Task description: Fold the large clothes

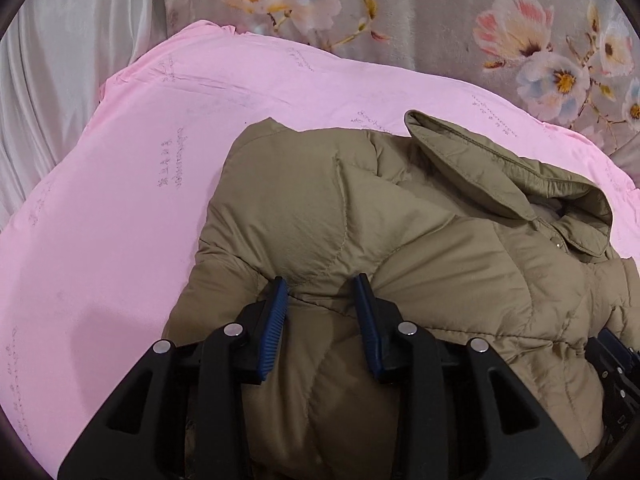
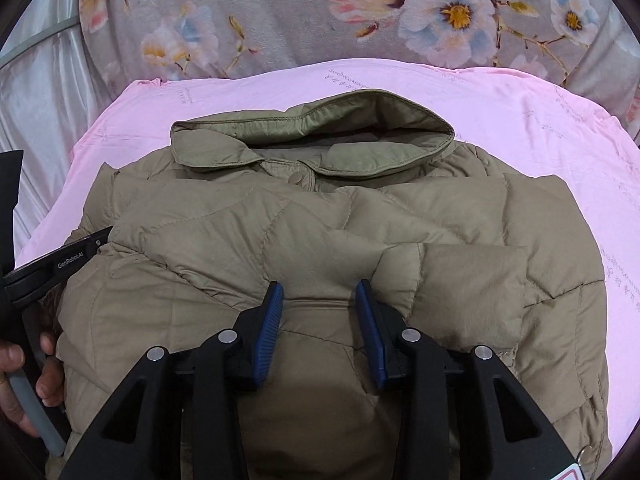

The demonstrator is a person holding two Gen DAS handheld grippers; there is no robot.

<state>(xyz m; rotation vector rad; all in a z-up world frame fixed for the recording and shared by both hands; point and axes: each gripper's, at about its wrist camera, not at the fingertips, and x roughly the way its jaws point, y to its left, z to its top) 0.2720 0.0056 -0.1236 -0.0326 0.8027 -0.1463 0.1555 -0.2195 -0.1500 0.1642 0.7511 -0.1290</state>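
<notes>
A khaki quilted jacket (image 2: 320, 232) lies on a pink sheet (image 2: 560, 152), collar (image 2: 320, 136) at the far end and buttoned, with a sleeve folded across its front. My right gripper (image 2: 319, 284) hovers over the jacket's middle. Its blue pads are apart and grip nothing, and only the jacket's surface shows in the gap. My left gripper (image 1: 321, 280) rests over the jacket's (image 1: 360, 220) left shoulder. It is open too, with puffy fabric bulging between the fingers but not pinched. The right wrist view shows the left gripper's side (image 2: 60, 264) at the left edge, with a hand (image 2: 24, 364) holding it.
A grey blanket with large flowers (image 1: 400, 20) lies beyond the pink sheet (image 1: 120, 200). Shiny white fabric (image 1: 60, 60) hangs at the far left. The pink sheet is bare to the left of the jacket. The right gripper's body (image 1: 616, 364) shows at the right edge of the left wrist view.
</notes>
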